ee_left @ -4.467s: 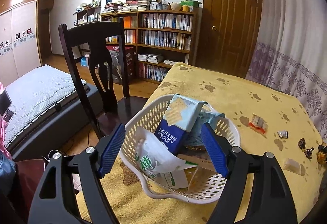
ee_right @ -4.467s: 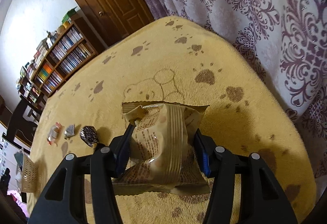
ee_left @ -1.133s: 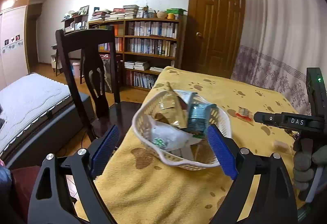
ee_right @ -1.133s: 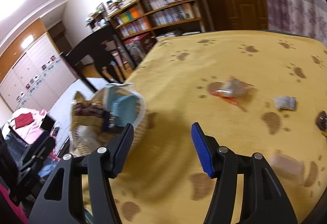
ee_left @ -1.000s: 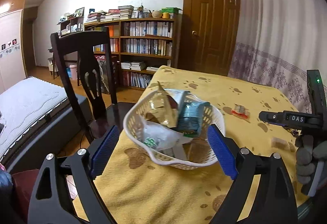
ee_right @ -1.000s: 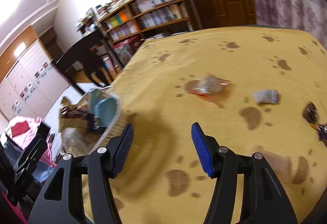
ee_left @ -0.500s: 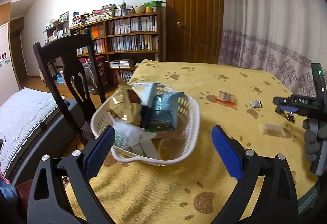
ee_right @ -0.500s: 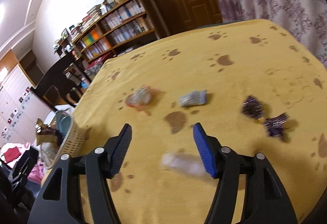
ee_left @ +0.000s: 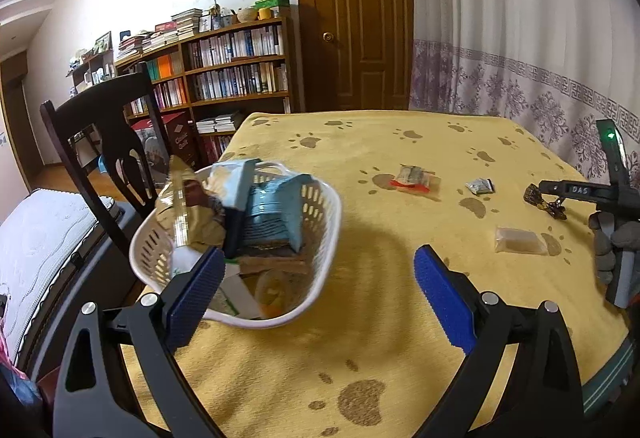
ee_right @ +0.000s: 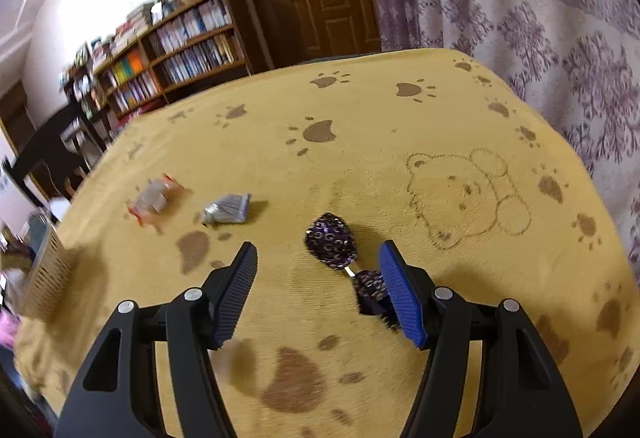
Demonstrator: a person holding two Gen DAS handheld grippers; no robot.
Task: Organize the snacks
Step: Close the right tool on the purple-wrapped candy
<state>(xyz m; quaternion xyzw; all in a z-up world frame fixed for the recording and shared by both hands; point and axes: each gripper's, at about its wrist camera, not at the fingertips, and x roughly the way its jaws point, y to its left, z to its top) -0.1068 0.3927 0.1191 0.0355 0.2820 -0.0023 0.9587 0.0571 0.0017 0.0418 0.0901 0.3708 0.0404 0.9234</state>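
Here both jaws gape empty; the purple candy lies lengthwise pointing toward the right gripper.

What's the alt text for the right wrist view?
Open right gripper hovers over a yellow paw-print tablecloth, a purple-patterned wrapped candy between its blue fingers. A silver packet and an orange-edged packet lie farther left.

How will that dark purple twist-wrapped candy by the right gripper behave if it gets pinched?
The purple candy looks small, so probably light. Its rounded body may skid on the yellow cloth. The twisted tail looks floppy, a poor hold for the open right gripper.
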